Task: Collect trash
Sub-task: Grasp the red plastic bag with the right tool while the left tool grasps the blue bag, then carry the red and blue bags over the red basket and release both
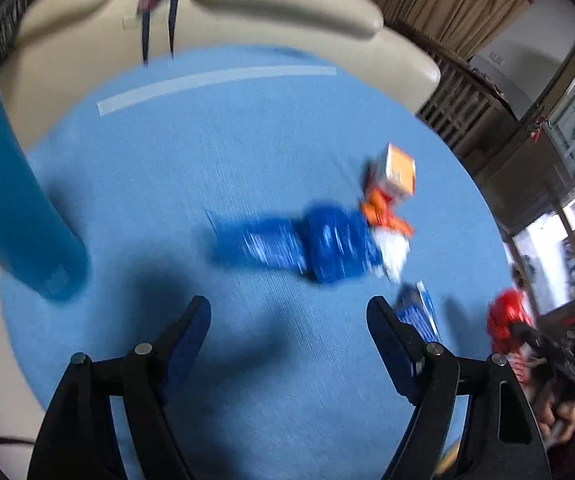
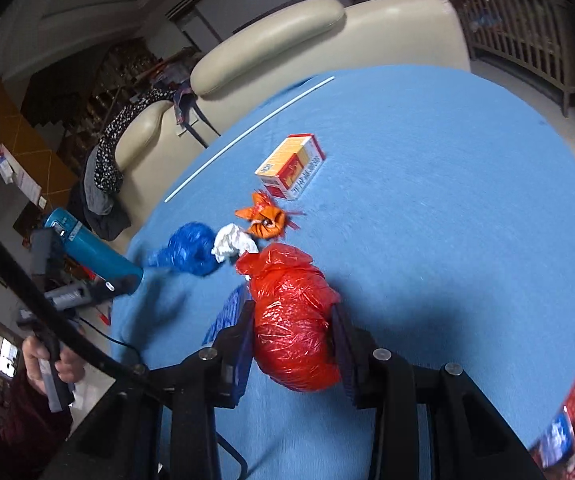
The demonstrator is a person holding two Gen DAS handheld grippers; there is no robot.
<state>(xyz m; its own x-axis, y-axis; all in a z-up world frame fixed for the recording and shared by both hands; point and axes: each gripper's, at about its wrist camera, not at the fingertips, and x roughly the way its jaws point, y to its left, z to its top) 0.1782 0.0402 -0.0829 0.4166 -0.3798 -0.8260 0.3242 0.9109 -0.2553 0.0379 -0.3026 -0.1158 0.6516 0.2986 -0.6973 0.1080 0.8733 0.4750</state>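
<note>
Right tongs (image 2: 292, 334) clamped on red bag (image 2: 293, 320); left tongs (image 1: 289, 318) wide, blue bag (image 1: 327, 244) just ahead.

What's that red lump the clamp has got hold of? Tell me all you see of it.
The red plastic bag is thin, crinkly, glossy film, bunched into a stuffed lump with a loose twisted end toward the white crumpled paper. The right gripper squeezes it between both fingers, over the blue tablecloth. Whether it rests on the cloth is unclear.
</note>
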